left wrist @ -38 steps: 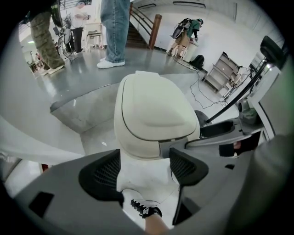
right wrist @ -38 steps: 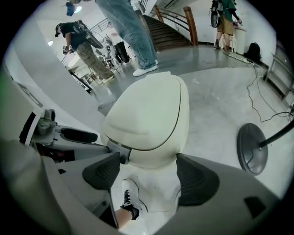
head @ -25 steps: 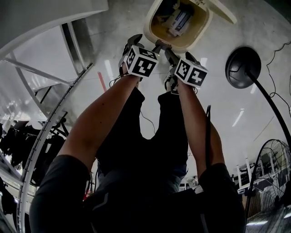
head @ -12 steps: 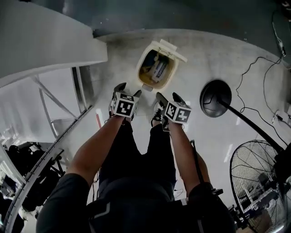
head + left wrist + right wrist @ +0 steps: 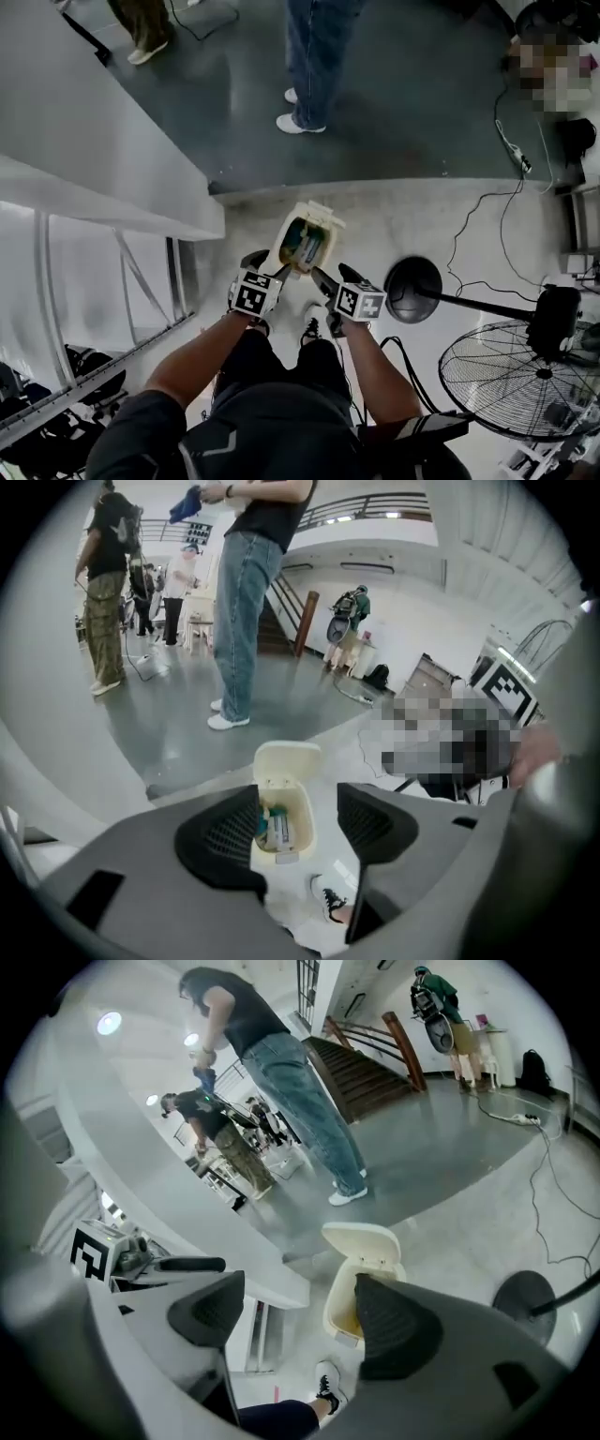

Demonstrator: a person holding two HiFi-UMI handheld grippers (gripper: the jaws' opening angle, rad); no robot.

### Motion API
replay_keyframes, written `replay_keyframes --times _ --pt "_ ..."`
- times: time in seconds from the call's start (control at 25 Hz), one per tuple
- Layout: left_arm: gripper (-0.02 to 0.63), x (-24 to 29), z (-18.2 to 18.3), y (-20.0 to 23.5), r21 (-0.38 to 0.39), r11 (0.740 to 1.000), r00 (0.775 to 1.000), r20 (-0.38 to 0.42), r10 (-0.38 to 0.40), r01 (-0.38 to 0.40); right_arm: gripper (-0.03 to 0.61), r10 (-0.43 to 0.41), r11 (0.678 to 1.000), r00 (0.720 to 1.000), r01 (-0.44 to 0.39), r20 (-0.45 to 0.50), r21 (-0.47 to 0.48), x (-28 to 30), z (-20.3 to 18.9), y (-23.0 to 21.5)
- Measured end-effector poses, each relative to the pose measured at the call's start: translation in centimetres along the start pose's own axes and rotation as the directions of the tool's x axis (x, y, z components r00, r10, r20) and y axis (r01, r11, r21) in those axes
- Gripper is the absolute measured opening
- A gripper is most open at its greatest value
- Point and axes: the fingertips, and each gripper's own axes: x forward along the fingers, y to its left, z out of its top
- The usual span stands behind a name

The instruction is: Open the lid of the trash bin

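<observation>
The cream trash bin [image 5: 302, 246] stands on the floor with its lid [image 5: 322, 215] tipped back and open; packaging lies inside. Both grippers hang high above it, touching nothing. My left gripper [image 5: 267, 263] is open and its jaws are closing, with nothing between them. In the left gripper view the bin [image 5: 281, 819] and its raised lid [image 5: 287, 761] show far below through the gap of the left gripper [image 5: 300, 832]. My right gripper [image 5: 332, 277] is open and empty. In the right gripper view the bin [image 5: 349, 1288] sits below the right gripper [image 5: 300, 1312], partly hidden by one pad.
A white counter [image 5: 84, 141] runs along the left. A round black stand base [image 5: 412, 289] and a floor fan [image 5: 511, 380] are to the right, with cables [image 5: 473, 234] on the floor. A person in jeans [image 5: 314, 56] stands beyond the bin.
Both grippers have lifted well up and away from the bin rim, so the bin now looks small and far below. The lid stays open.
</observation>
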Motion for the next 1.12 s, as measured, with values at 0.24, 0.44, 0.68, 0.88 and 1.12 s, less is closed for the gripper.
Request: replay_keyframes --times 0.24,0.44,0.68,0.88,1.12 --pt "0.224 -5.6 8.8 -2.1 0.036 0.999 0.984 0.174 -0.032 0.026 0.385 0.118 0.989 0.983 -0.105 0.142 -0.1 -5.9 7.9 4.7" --pt "0.147 -11.7 13.7 -3.9 0.091 0.994 0.946 0.312 -0.082 0.056 0.345 0.177 0.981 0.954 -0.151 0.241 -0.123 -10.8 11.7 8.6" --pt "0.083 -18.3 18.8 -6.5 0.222 0.975 0.886 0.452 -0.107 0.005 0.186 0.225 0.957 0.91 -0.139 0.349 -0.254 -16.3 16.3 12.8" --pt "0.014 -22.7 22.0 -7.3 0.203 0.978 0.826 0.541 -0.159 0.056 0.102 0.262 0.933 0.876 -0.123 0.406 -0.338 -19.5 19.2 15.9" --pt "0.009 -25.6 24.0 -7.7 0.161 0.978 0.796 0.57 -0.204 0.135 0.041 0.307 0.906 0.843 -0.117 0.442 -0.407 -22.4 21.2 18.3"
